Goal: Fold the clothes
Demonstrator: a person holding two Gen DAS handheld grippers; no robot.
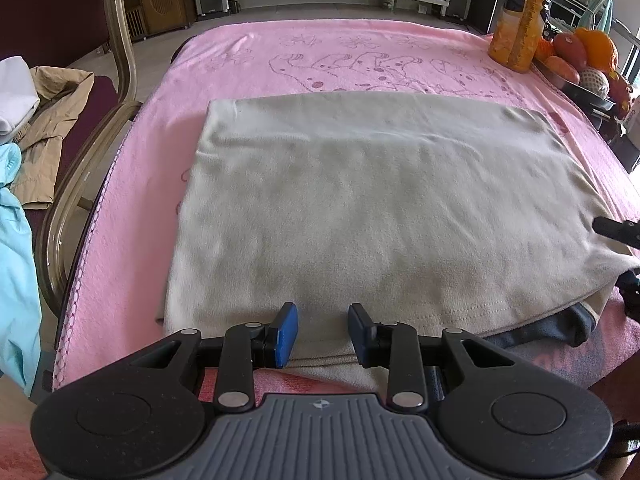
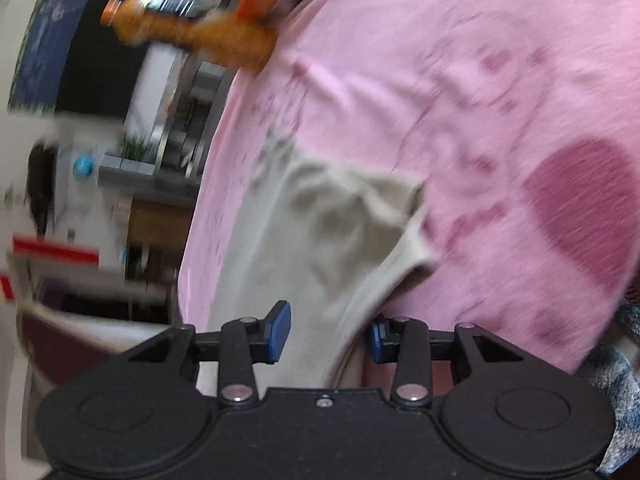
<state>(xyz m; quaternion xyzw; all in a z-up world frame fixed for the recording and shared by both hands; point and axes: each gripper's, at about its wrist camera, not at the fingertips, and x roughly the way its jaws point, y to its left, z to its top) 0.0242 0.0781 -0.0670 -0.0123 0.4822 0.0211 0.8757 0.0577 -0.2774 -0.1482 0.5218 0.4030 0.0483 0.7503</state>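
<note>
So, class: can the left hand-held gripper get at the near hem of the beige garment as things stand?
Probably yes. The left hand-held gripper is open, with the beige garment hem lying flat on the pink blanket between its fingers, and nothing blocks it.

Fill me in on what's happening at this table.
A person with a handheld gripper in each hand is folding a beige garment spread on a pink towel that covers the table. The left gripper sits open at the garment's near hem, gripping nothing. The right gripper is open too, with a bunched corner of the same garment lying between its fingers. A bottle of orange drink stands at the far edge.
</note>
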